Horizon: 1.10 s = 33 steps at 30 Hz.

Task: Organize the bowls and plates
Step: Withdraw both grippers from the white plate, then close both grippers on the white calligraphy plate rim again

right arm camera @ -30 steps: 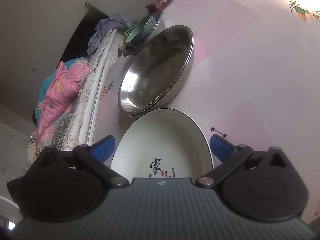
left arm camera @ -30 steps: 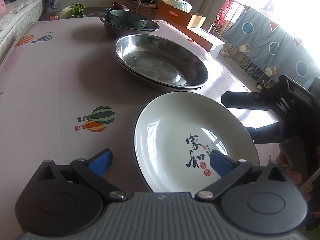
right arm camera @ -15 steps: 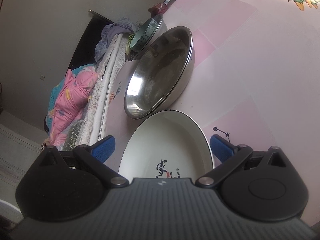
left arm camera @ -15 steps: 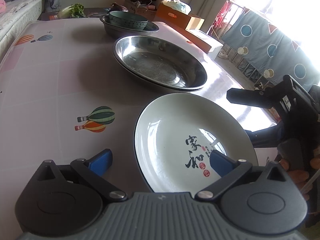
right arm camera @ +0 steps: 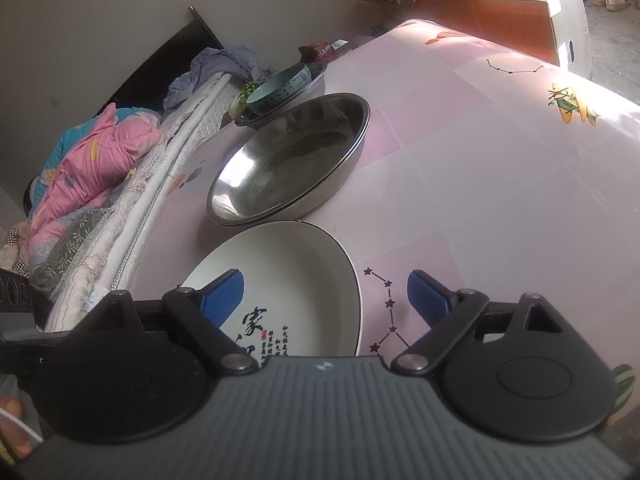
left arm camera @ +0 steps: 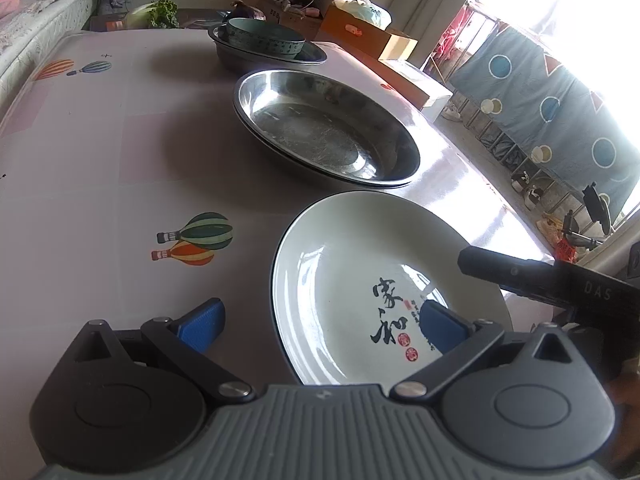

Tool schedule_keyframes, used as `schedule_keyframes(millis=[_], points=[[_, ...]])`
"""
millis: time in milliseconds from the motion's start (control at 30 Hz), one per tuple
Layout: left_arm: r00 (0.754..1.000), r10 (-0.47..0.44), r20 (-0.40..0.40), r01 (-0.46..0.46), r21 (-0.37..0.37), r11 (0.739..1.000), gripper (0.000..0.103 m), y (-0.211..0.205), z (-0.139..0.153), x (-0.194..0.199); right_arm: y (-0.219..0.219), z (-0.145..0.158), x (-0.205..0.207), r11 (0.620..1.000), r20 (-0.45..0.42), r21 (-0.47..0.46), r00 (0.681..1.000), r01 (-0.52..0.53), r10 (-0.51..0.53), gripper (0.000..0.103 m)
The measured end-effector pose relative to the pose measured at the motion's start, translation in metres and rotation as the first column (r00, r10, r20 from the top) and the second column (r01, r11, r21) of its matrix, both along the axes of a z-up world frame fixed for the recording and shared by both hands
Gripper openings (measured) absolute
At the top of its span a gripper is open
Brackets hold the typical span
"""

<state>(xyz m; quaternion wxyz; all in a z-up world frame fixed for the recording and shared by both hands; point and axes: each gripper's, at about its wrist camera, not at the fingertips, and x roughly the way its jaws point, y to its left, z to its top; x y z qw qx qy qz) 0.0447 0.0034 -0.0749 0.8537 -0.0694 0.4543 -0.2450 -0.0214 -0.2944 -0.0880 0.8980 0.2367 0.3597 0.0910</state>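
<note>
The white plate (left arm camera: 360, 280) lies at 1 o'clock from the left gripper (left arm camera: 322, 316); both it and the right gripper (right arm camera: 326, 294) are spread wide, holding nothing.

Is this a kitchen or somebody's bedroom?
Probably a lived-in room at home, part bedroom. A bed with a pink quilt stands right beside the table, where a white plate and steel basins sit, and cardboard boxes are piled by the wall.
</note>
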Motion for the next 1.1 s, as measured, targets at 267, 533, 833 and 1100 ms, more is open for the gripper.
schedule_keyframes(millis=[267, 533, 833, 1100], points=[[0.998, -0.037, 0.045, 0.029, 0.151, 0.988, 0.101, -0.013, 0.002, -0.01, 0.007, -0.004, -0.016, 0.996, 0.012, -0.086, 1.0, -0.018, 0.019, 0.051], [0.993, -0.087, 0.075, 0.068, 0.236, 0.969, 0.076, -0.018, 0.003, -0.024, 0.015, -0.004, -0.031, 0.988, 0.02, -0.151, 1.0, -0.017, 0.02, 0.028], [0.996, -0.072, 0.053, 0.061, 0.189, 0.98, 0.038, -0.012, 0.008, -0.021, 0.017, -0.005, -0.037, 0.987, 0.027, -0.158, 0.999, -0.018, 0.023, 0.017], [0.998, -0.066, 0.025, 0.061, 0.159, 0.985, 0.037, -0.008, 0.01, -0.023, 0.014, -0.006, -0.036, 0.991, 0.026, -0.135, 0.999, -0.016, 0.02, 0.017]])
